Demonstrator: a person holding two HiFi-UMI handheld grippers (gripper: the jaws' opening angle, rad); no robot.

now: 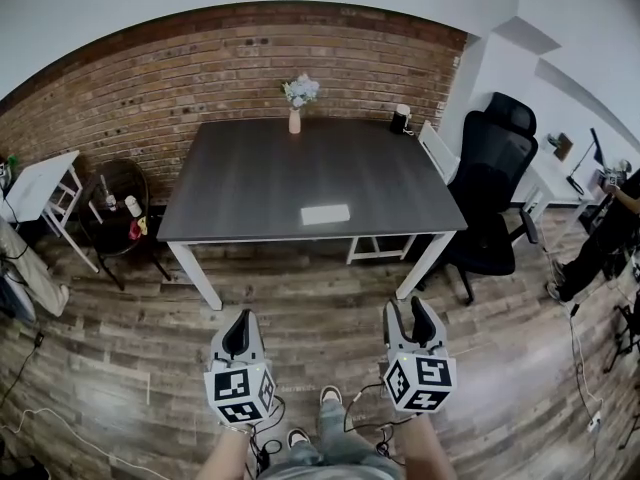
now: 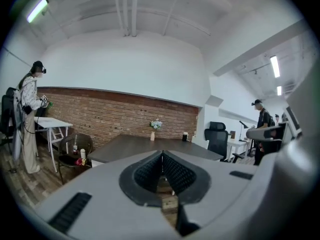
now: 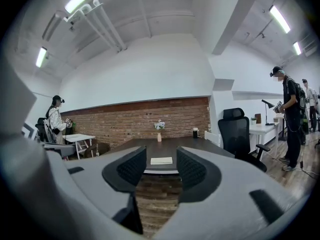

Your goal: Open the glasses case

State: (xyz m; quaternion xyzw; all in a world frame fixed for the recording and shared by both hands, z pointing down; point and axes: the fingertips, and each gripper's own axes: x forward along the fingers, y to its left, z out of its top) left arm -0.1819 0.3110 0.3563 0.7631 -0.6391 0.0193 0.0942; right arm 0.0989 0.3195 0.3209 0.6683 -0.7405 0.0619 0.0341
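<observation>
A flat white glasses case [image 1: 326,214] lies near the front edge of the dark table [image 1: 260,183]; in the right gripper view the glasses case [image 3: 161,160] shows straight ahead between the jaws, far off. My left gripper [image 1: 240,320] hangs over the wooden floor in front of the table, its jaws shut together with nothing in them. My right gripper [image 1: 413,314] is level with it to the right, jaws wide apart and empty. In the left gripper view my left gripper [image 2: 162,156] points at the table.
A small vase of flowers [image 1: 297,98] and a dark cup [image 1: 401,119] stand at the table's far edge. A black office chair [image 1: 493,188] and a white chair [image 1: 438,153] are at the right, a round side table [image 1: 118,213] with bottles at the left. People stand at both sides.
</observation>
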